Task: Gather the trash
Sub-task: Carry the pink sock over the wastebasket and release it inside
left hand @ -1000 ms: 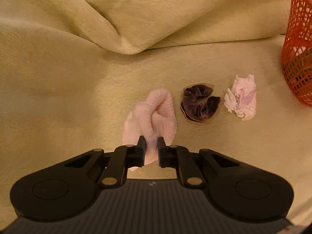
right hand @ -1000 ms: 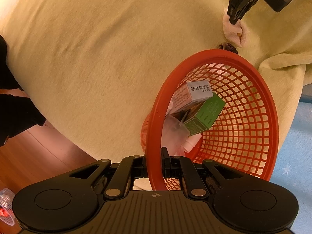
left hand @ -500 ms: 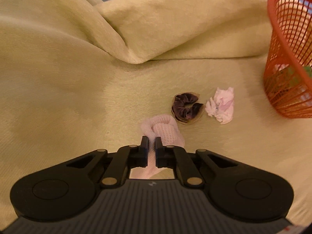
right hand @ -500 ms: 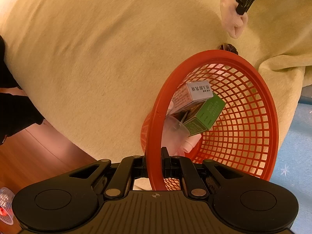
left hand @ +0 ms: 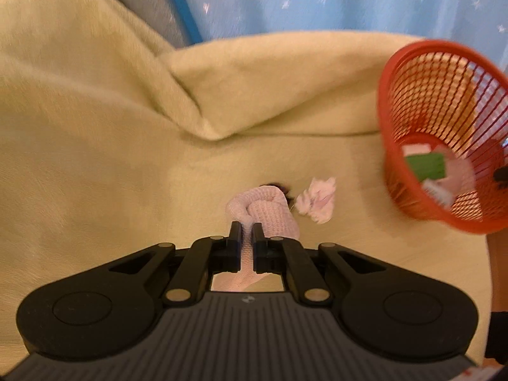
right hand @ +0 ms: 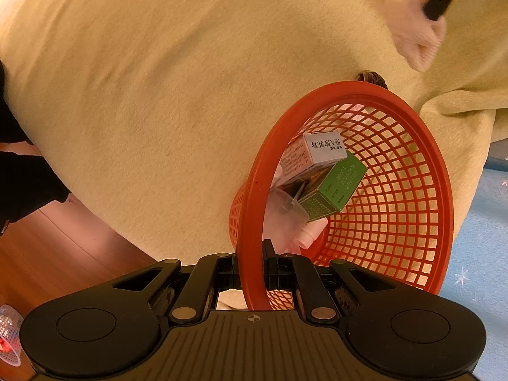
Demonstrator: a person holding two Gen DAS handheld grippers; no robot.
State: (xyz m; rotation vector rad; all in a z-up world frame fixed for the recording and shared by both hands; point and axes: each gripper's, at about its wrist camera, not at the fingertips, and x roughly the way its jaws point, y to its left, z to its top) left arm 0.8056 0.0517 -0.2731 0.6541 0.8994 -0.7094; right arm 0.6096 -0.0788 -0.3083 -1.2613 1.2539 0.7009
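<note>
Left wrist view: the left gripper (left hand: 245, 238) is clamped on a pink knitted sock (left hand: 270, 212), held clear of the yellow blanket (left hand: 95, 158). A crumpled tissue (left hand: 317, 198) and a dark scrunchie (left hand: 285, 189), mostly hidden behind the sock, lie on the blanket near the red basket (left hand: 397, 127). Right wrist view: the right gripper (right hand: 252, 263) pinches the basket's rim, tilting its mouth toward the sock. Inside lie a white carton (right hand: 320, 150), a green carton (right hand: 333, 187) and a clear plastic cup (right hand: 282, 216). Judged partly done: some trash is binned, the tissue remains.
</note>
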